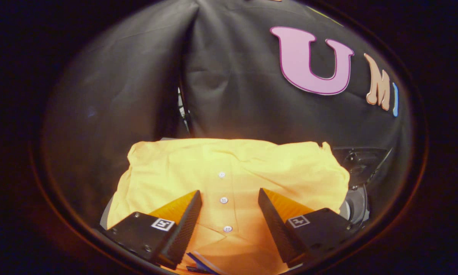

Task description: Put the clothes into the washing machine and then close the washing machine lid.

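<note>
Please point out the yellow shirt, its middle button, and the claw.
yellow shirt [290, 168]: gripper view, on the plain cloth right of the buttons.
middle button [224, 199]: gripper view, on the button itself, between the fingers.
claw [230, 196]: gripper view, midway between the open fingertips, above the shirt.

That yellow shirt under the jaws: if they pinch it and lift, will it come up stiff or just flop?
Probably flop: the yellow shirt is soft cloth, creased and draped over what lies beneath it. It looks light for its size. A pinch may lift only the top layer, leaving the rest trailing. The gripper is open, its jaws either side of the button placket.
</note>
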### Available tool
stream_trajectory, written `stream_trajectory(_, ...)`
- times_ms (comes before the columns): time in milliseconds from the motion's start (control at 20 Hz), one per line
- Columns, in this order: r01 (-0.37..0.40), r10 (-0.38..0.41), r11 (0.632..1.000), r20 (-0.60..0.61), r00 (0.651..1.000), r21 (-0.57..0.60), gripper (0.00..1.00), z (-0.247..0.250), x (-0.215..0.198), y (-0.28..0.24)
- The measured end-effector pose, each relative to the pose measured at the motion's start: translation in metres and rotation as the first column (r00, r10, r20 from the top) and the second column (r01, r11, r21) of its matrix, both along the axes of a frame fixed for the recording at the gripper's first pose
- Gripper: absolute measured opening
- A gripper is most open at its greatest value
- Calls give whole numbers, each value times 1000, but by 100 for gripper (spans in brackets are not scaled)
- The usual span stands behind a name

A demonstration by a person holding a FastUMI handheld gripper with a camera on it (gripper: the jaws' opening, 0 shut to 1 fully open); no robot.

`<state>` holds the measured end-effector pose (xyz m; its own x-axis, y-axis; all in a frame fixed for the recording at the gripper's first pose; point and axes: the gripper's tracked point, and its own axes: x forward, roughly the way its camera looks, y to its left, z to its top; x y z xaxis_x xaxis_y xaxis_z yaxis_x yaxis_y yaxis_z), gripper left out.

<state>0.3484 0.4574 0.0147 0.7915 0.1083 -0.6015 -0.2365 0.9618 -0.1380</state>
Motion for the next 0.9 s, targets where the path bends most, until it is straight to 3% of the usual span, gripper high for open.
stream_trajectory(150, -19, 19, 1000, -1, 1000, -6, 41, 7, -1, -3)
stream_trajectory(250, -35, 36, 998, -12, 999, 53, 12, 7, -4, 1)
stream_trajectory(400, -76, 83, 986, -42, 996, 145, 3, 10, -14, 0)
stream_trajectory(550, -137, 133, 972, 32, 991, 190, 2, 49, -15, -5)
stream_trajectory(900, -110, 80, 979, 171, 982, 173, 2, 146, -30, -55)
